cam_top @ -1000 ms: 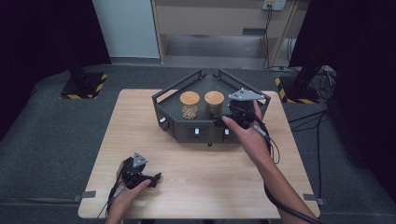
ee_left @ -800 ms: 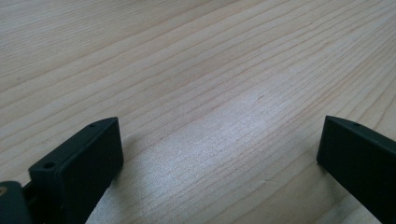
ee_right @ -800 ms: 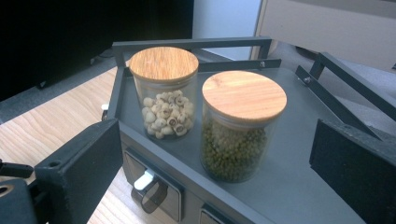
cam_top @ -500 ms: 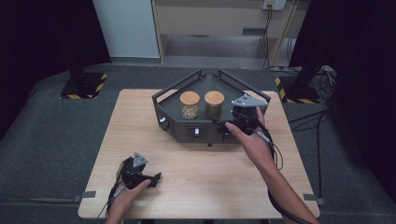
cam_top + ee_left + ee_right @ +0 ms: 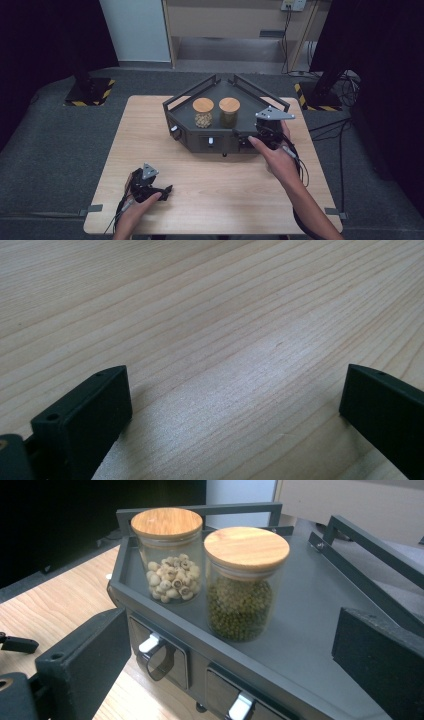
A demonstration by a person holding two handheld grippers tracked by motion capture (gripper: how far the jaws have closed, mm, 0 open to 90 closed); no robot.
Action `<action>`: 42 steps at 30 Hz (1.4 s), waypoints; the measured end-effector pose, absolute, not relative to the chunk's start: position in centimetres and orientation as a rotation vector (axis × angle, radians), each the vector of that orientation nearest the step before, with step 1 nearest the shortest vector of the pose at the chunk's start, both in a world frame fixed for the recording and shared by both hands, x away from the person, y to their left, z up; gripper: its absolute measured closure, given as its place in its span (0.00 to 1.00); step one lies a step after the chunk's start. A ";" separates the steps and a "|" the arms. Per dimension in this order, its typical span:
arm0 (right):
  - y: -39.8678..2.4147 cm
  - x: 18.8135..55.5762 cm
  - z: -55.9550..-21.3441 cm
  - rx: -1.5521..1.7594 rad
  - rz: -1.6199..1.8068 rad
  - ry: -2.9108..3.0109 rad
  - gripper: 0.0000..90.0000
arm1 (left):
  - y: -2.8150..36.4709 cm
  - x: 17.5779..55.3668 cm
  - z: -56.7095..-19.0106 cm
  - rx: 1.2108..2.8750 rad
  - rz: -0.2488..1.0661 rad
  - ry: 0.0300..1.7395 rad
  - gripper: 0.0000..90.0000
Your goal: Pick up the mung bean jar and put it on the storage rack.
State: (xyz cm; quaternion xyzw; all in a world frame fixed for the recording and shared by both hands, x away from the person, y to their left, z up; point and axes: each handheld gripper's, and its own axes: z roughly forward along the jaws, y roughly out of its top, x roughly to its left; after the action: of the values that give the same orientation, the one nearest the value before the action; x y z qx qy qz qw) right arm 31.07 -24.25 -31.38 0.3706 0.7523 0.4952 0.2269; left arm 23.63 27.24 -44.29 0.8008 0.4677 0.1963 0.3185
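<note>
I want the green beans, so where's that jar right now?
The bean jar stands on the grey rack, right of the seed jar in the high view, just ahead of the right hand-held gripper.

black claws point(image 5: 150, 187) with ribbed pads, grey three-cornered top plates (screw holes visible), trailing black cables, bare forearms.
</note>
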 end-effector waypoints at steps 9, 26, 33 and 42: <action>-25.4 30.8 -31.8 1.029 1.366 2.075 0.03 | 27.2 23.6 -44.3 2.106 0.517 1.230 0.00; -28.6 29.9 -33.2 1.091 1.350 2.054 0.02 | 27.2 23.6 -44.3 2.106 0.517 1.230 0.00; -29.5 29.6 -34.1 1.122 1.333 2.050 0.02 | 27.2 23.6 -44.3 2.106 0.517 1.230 0.00; -31.0 29.2 -35.0 1.157 1.324 2.037 0.02 | 27.2 23.6 -44.3 2.106 0.517 1.230 0.00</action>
State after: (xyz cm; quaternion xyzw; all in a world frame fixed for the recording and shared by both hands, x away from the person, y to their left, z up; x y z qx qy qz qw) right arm 29.16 -31.04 -34.96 0.4191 0.7379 0.4795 0.2232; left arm 23.63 27.23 -44.30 0.8006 0.4678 0.1965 0.3187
